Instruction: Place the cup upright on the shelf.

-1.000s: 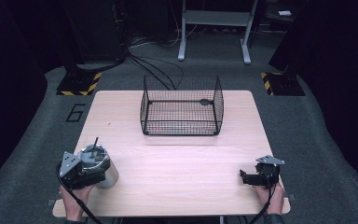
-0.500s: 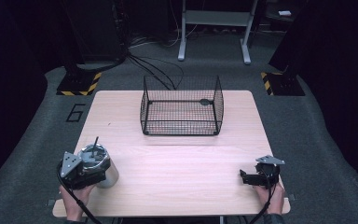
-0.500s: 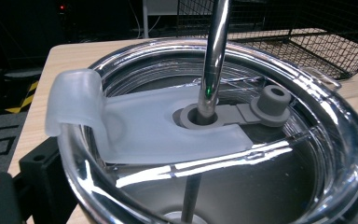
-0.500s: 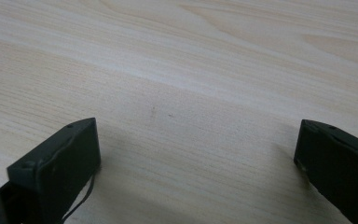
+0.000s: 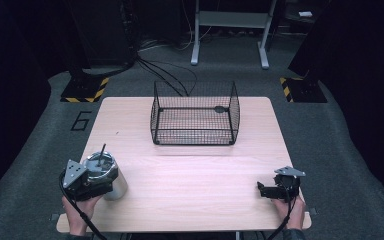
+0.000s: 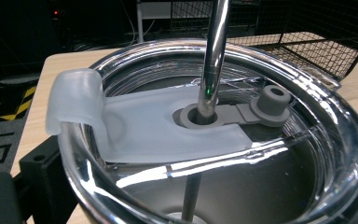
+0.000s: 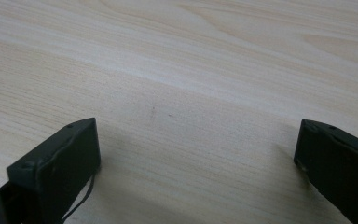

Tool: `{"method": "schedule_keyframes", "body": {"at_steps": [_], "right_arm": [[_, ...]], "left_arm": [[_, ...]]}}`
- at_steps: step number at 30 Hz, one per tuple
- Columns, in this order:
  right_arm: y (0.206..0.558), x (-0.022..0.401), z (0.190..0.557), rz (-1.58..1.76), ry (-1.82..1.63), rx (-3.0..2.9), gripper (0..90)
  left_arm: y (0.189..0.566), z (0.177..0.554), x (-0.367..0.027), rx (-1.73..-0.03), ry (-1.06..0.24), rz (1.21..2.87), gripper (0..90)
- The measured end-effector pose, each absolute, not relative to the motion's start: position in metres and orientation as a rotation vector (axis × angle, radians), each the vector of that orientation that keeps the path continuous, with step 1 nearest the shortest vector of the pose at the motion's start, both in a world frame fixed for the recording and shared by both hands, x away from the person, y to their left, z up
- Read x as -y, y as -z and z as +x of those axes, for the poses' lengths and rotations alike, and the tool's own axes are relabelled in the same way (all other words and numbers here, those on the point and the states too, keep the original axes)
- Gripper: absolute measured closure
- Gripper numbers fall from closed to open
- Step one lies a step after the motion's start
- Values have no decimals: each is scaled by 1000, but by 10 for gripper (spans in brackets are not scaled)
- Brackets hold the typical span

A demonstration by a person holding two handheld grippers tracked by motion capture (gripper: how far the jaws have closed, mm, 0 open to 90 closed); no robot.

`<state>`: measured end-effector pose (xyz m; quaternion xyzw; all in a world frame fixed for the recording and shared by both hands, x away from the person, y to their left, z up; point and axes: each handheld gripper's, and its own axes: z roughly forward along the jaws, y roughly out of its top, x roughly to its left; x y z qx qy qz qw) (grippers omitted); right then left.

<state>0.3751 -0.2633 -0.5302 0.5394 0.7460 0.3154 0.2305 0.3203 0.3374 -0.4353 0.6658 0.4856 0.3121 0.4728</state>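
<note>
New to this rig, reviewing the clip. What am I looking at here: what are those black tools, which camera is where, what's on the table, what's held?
No robot arm here: a person holds a two-jaw hand tool in each hand. The high view looks down from above the person's side of the wooden table. Each of the other two pictures comes from a camera riding on one gripper.

The left gripper is at a steel tumbler with a clear lid and a metal straw; one jaw sits beside the cup, but a closed grip cannot be confirmed. The right gripper rests low over bare wood, jaws wide apart, holding nothing. A black wire basket stands at the far side of the table.
</note>
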Motion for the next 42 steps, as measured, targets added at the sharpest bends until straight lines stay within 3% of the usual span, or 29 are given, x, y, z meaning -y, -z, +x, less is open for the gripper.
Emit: {"method": "schedule_keyframes", "body": {"at_steps": [42], "right_arm": [[530, 264, 377, 1480, -890, -2059, 0]], "left_arm": [[417, 355, -286, -1034, -686, 1736, 33]]}}
